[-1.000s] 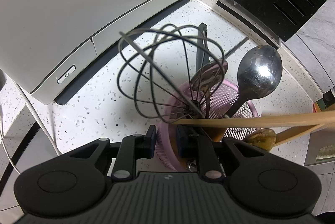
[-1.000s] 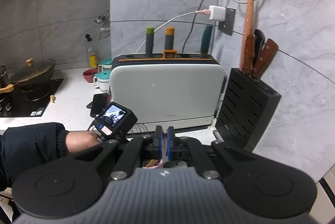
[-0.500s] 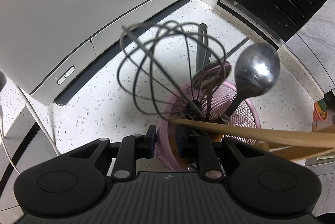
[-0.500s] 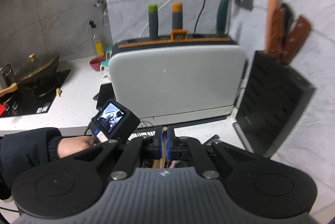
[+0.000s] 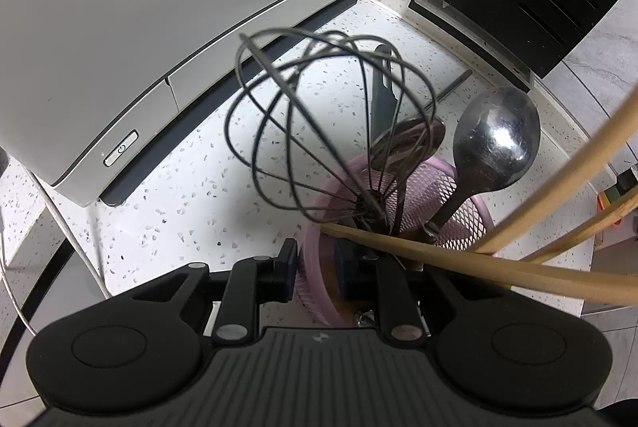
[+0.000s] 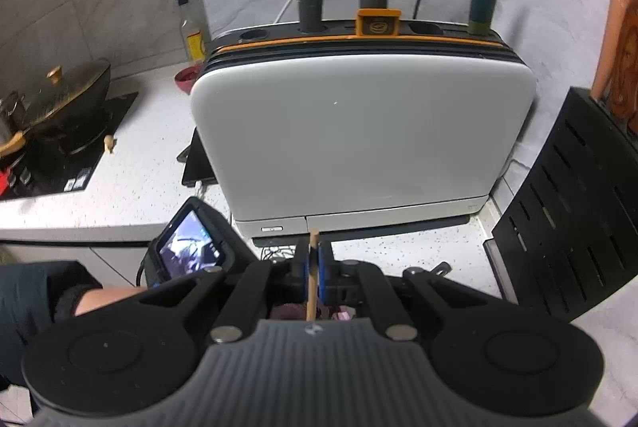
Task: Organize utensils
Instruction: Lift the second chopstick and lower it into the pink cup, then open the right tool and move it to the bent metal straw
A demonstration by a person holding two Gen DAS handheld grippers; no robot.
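Chopstick (image 6: 312,277) between opening right fingers (image 6: 323,269), left fingers (image 5: 288,263) clamped on pink basket (image 5: 319,259) rim

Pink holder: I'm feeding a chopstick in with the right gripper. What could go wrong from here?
1. The chopstick has its tip at the rim of the pink holder, right under the whisk; it may snag the wires or the rim instead of dropping in.
2. The whisk and the big spoon lean out; a sideways push could tip the holder, though the left gripper clamps its rim.
3. The right gripper pinches only a thin stick, which may pivot.
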